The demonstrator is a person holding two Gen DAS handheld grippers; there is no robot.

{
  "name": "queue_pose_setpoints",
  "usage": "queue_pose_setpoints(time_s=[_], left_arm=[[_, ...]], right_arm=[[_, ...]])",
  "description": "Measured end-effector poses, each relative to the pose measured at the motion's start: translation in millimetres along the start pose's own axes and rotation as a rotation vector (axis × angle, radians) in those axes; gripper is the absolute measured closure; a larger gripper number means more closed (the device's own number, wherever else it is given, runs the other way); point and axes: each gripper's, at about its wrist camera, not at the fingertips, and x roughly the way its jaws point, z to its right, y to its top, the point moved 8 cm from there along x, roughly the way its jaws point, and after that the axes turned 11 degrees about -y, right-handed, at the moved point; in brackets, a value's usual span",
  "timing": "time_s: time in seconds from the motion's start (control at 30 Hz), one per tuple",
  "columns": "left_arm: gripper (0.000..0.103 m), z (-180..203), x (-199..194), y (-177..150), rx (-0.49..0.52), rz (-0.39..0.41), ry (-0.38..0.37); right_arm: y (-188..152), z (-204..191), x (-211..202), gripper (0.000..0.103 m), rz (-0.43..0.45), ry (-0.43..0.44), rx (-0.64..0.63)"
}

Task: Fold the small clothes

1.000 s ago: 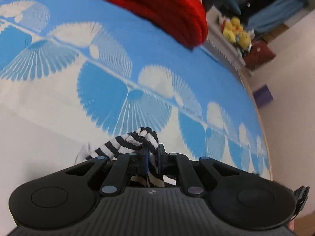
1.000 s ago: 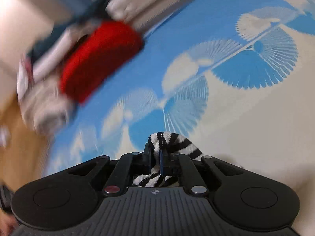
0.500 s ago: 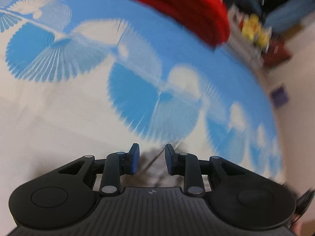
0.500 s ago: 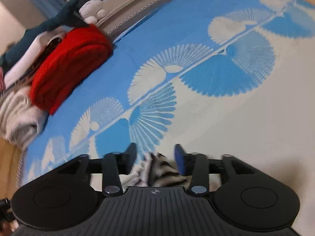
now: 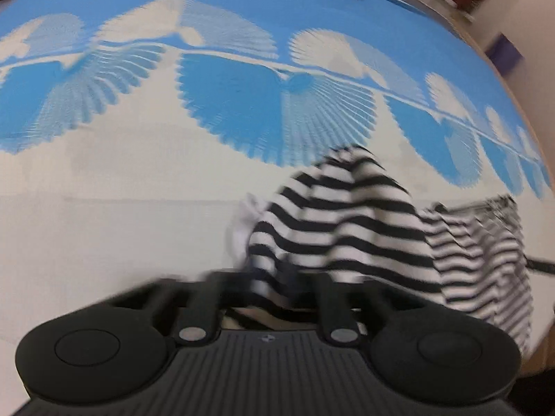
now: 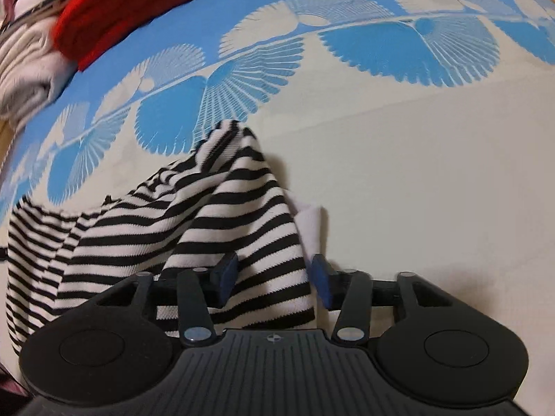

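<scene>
1. Closing on the black-and-white striped garment [image 6: 222, 228], the right claw [image 6: 275, 277] has a fold of it between its blue pads [image 6: 321, 274]; the pads are not yet pressed flat on the cloth.
2. In the left wrist view the left claw [image 5: 270, 284] is blurred, its fingertips lost in striped cloth; going by its reading it is fully shut, but whether it has hold of the cloth I cannot tell.
3. The striped garment lies rumpled on the white part of the patterned bed cover [image 6: 433, 159], humped up just ahead of both claws, with a small white scrap or lining [image 6: 310, 222] peeping out at its right edge.
4. Beyond the garment runs the band of blue and white fan shapes [image 5: 277, 104], bare of clothes.
5. Farthest from the garment, at the cover's far edge, sits a red folded knit [image 6: 138, 10] beside a pale grey one [image 6: 24, 66].
6. Risks, as I judge them:
   - the right claw may pinch several layers of the hump, so the fold drags the whole bundle;
   - the left claw may have shut on too little cloth, so its corner slips free when lifted;
   - uneven grips would leave the fold skewed.
</scene>
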Motion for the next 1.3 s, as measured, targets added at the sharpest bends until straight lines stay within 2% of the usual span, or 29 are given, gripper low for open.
queue_pose_setpoints(time_s=[0.03,0.1,0.17,0.2,0.23,0.27,0.33,0.37,0.4,0.43,0.47,0.5,0.57,0.63,0.7,0.73,0.83,0.9,0.97,1.0,1.03,1.17,1.2,1.23,1.27,1.3], left_arm=[[0.102,2,-3,1,0.025,0.007,-0.001],[0.102,-2,-22,15,0.060,0.106,0.057],[0.102,-23,-45,30,-0.033,0.223,0.068],[0.102,-35,-48,30,-0.083,0.231,0.085],[0.102,-46,-45,26,-0.115,0.204,0.117],[0.102,-52,-35,18,-0.122,0.142,0.134],[0.101,-48,-15,3,-0.068,0.016,0.141],[0.099,-44,-12,1,-0.028,-0.012,0.153],[0.096,-42,-14,4,-0.010,0.001,0.164],[0.085,-41,-19,9,-0.010,0.030,0.163],[0.078,-41,-27,15,-0.022,0.075,0.158],[0.067,-40,-34,21,-0.035,0.124,0.148],[0.064,-33,-40,31,-0.049,0.190,0.109],[0.061,-22,-40,38,-0.046,0.217,0.049],[0.056,-5,-33,45,-0.015,0.214,-0.011],[0.049,5,-29,47,0.011,0.201,-0.047],[0.040,30,-12,47,0.085,0.160,-0.099],[0.041,40,2,45,0.127,0.124,-0.083],[0.065,42,14,44,0.157,0.100,-0.013],[0.083,40,19,45,0.147,0.088,0.007],[0.091,35,20,44,0.126,0.080,0.016],[0.093,23,23,49,0.067,0.084,0.043],[0.094,23,24,50,0.062,0.089,0.046],[0.095,23,22,51,0.061,0.093,0.046],[0.095,23,20,53,0.059,0.099,0.047],[0.096,24,18,55,0.056,0.110,0.047]], right_arm=[[3,-3,-2,0.093,0.011,0.003,-0.010],[14,-2,-12,0.095,0.067,0.034,0.022],[30,12,-23,0.098,0.138,0.056,0.141],[36,24,-25,0.100,0.151,0.053,0.217],[38,35,-22,0.100,0.152,0.018,0.274],[37,43,-16,0.100,0.134,-0.019,0.299],[33,46,-2,0.099,0.073,-0.029,0.301],[30,42,4,0.099,0.046,-0.038,0.266],[29,39,6,0.098,0.040,-0.056,0.229],[29,38,7,0.097,0.043,-0.068,0.208],[30,37,6,0.096,0.049,-0.070,0.199],[31,37,5,0.091,0.054,-0.064,0.200],[35,36,-2,0.087,0.087,-0.051,0.208],[43,35,-12,0.072,0.151,-0.026,0.217],[48,31,-17,0.066,0.189,0.005,0.213],[51,28,-16,0.066,0.190,0.027,0.205],[55,8,-13,0.063,0.182,0.089,0.152],[55,-8,-10,0.058,0.177,0.110,0.098],[54,-25,-6,0.054,0.158,0.110,0.044],[54,-31,-1,0.054,0.146,0.102,0.020],[53,-37,4,0.054,0.135,0.089,-0.009],[52,-52,17,0.057,0.123,0.024,-0.066],[53,-54,18,0.070,0.126,0.018,-0.073],[54,-56,21,0.092,0.129,0.009,-0.085],[56,-58,23,0.099,0.134,0.001,-0.100],[59,-59,22,0.099,0.154,-0.010,-0.105]])
